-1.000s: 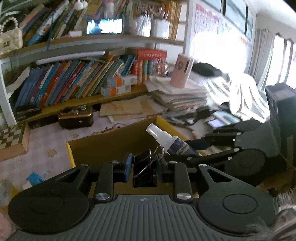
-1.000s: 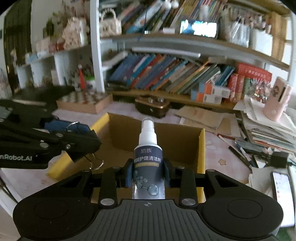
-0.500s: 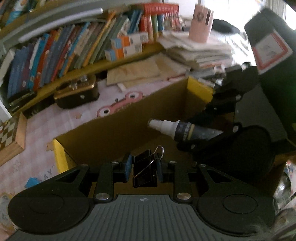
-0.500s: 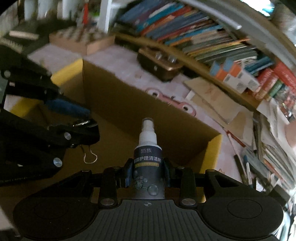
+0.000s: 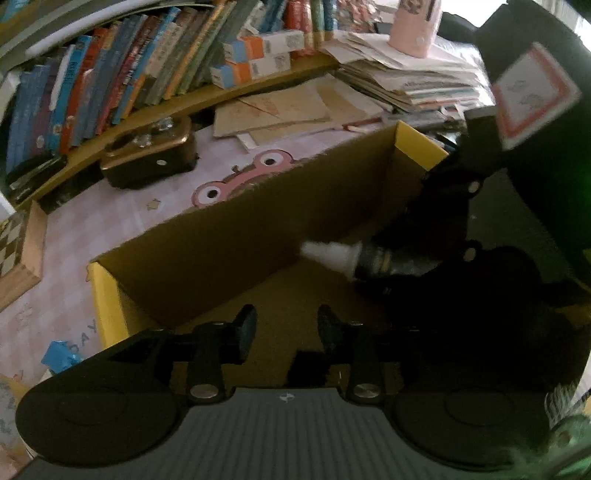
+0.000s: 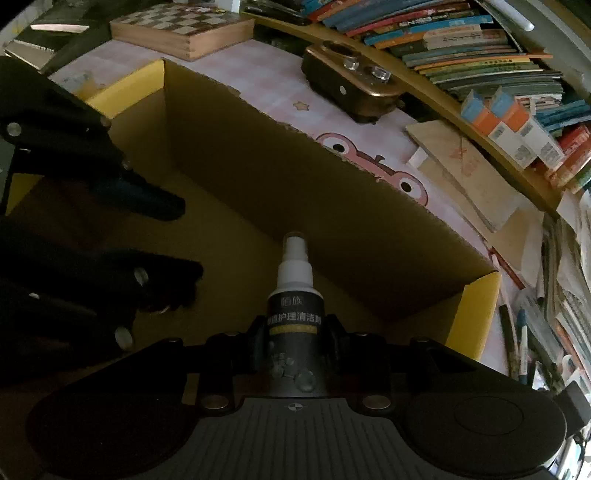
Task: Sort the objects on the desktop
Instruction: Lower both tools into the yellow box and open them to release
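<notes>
Across the pink checked desk (image 5: 66, 236), below a shelf of leaning books (image 5: 122, 70), sits the largest thing in play: an open cardboard box (image 6: 295, 177) with yellow flap edges, its brown floor in shadow. Both tools reach down into it. Beyond its far wall stand a dark case with gold trim (image 6: 351, 85) and a wooden chessboard (image 6: 181, 29); a heap of papers (image 5: 410, 81) lies to the right.

Inside the box, the right gripper (image 6: 297, 334) is clenched on the dark label of a spray bottle (image 6: 295, 295), whose white nozzle points toward the far wall. The bottle is over the box floor and tilted steeply down, though I cannot tell whether its base touches anything. The left gripper (image 5: 286, 328) has its jaws opening, and nothing shows between its pads; only bare cardboard is seen through the gap. A dark shape just beneath it, at the lower edge of the gap, may be a small item lying on the floor, but it is too blurred to name.

Judging by this, the step in hand is dropping things into the box: the left side is letting go, the right has yet to. Next, the right gripper likely needs to lower the bottle near the floor, clear of the other tool, then ease its grip so the bottle lies down rather than bounces.
</notes>
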A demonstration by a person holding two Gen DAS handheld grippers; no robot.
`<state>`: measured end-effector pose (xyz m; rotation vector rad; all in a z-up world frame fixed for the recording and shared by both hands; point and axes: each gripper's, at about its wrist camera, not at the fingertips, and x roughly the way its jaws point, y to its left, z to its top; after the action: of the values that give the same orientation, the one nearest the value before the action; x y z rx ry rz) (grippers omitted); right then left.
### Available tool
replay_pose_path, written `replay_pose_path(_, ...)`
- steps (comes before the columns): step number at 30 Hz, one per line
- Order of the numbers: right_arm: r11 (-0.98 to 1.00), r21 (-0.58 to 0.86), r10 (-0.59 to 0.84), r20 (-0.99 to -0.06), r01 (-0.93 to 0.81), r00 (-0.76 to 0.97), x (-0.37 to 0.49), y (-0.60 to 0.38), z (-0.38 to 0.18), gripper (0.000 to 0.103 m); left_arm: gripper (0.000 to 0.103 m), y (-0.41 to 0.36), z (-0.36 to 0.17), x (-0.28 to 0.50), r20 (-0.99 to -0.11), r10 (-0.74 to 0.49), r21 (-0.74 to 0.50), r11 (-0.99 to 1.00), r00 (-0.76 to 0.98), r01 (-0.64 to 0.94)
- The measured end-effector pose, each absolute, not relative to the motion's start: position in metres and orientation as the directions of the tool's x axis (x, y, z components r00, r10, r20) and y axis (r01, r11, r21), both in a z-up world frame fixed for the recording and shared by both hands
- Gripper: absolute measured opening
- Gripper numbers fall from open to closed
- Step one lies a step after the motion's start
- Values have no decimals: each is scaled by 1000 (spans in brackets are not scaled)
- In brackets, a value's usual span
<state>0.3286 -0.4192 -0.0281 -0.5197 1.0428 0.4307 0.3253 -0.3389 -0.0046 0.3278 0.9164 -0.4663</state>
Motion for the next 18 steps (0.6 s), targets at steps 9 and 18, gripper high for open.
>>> replay_pose_path(9, 847, -147, 192, -811, -510, 552, 309, -435, -1, 47, 72, -318, 21, 302, -725, -259, 82, 888, 639, 453)
replay_pose_path(18, 943, 42, 283, -626, -331, 727, 268, -479, 60, 51, 88, -284, 74, 243, -555, -276, 52, 930, 784, 364)
